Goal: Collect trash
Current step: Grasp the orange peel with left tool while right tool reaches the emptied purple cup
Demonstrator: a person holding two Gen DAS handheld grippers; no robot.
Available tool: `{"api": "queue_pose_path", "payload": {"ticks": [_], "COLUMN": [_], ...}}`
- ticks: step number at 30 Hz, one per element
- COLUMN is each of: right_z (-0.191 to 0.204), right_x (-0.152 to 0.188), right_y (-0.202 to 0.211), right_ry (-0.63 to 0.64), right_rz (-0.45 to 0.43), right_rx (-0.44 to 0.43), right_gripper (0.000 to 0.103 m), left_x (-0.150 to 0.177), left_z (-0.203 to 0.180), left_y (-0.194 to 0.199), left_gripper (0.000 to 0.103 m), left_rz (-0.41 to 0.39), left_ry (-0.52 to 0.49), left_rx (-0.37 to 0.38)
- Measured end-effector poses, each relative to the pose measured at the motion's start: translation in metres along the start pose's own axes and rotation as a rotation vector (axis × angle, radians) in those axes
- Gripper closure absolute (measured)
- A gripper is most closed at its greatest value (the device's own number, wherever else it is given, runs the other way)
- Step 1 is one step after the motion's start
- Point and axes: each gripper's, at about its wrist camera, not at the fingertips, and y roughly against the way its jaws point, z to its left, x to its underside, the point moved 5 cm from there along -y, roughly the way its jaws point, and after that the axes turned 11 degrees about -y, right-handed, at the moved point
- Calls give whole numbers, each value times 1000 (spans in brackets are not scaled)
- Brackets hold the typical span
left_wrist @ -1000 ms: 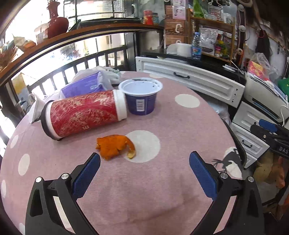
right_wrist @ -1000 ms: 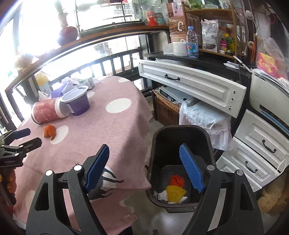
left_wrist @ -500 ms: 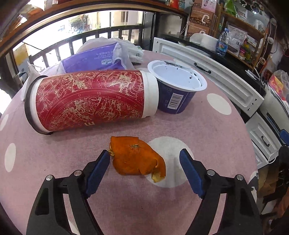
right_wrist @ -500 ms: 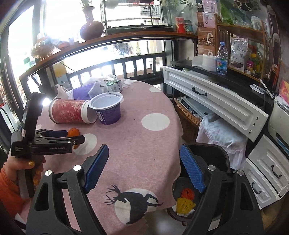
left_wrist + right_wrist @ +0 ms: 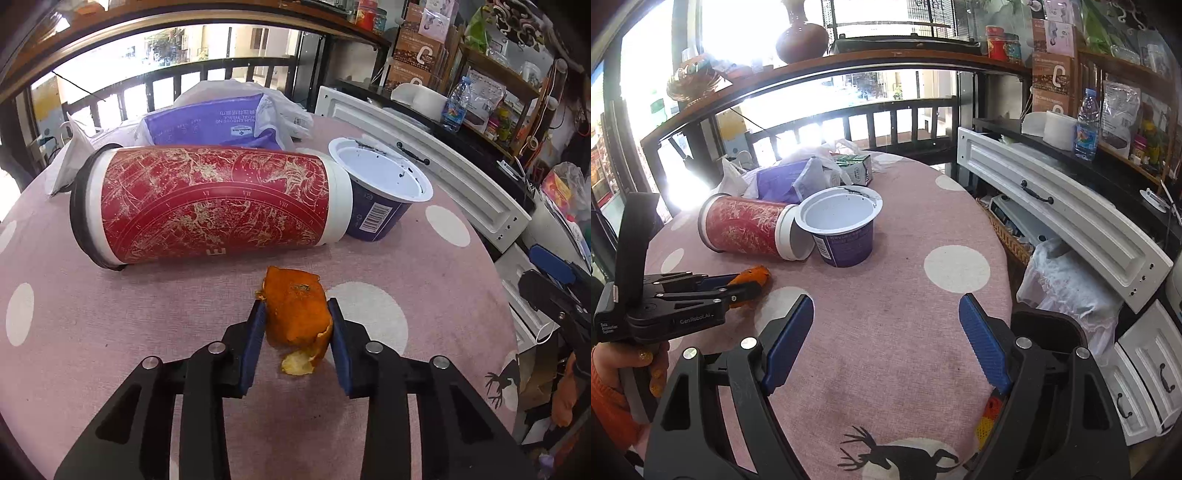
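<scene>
1. Right now you are pinching the orange peel point(image 5: 297, 309) with your left gripper point(image 5: 295, 321); its two blue pads are pressing against the peel's sides, so the jaws are standing narrow around it.
2. You are holding the peel at the pink polka-dot tablecloth point(image 5: 110, 332), beside a white dot, and its curled pale end is hanging toward the cloth; whether it is touching the cloth cannot be told.
3. Just beyond the peel, the red patterned canister point(image 5: 207, 206) is lying on its side, its white end touching the purple yogurt cup point(image 5: 380, 199), which is standing upright with its white inside showing.
4. Behind the canister, a purple tissue pack point(image 5: 218, 123) is lying among white plastic bags point(image 5: 236, 90).
5. You are keeping your right gripper point(image 5: 886, 339) above the near part of the table, its blue-padded jaws spread wide with nothing between them.
6. In the right wrist view, your left hand point(image 5: 635, 369) is gripping the handle of the left gripper point(image 5: 753, 282), with the peel showing orange at its tips.
7. Off the table's right edge, the black trash bin point(image 5: 1049, 328) is sitting low beside the white drawers point(image 5: 1067, 221), with something yellow and red showing inside it behind your right finger.
</scene>
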Motion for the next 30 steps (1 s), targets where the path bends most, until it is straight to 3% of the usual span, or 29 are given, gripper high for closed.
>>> {"api": "queue_pose_path", "payload": {"ticks": [10,20,30], "right_z": [8,43,63], "right_x": [-14,-37,-48], "right_y": [-29,-75,-119], "right_ry": [-1,168,269], "right_rz": [52,112,138], "right_rx": [-37,-88,-53], "right_gripper": [22,20,20], "left_x": [4,12,22], "left_z": [11,14,12], "left_y": [9,22,23], "left_gripper": [79,79,79], "left_rz": [-21,-39,-41], "left_ry": [15,39,50], "left_rx": [8,53,97]}}
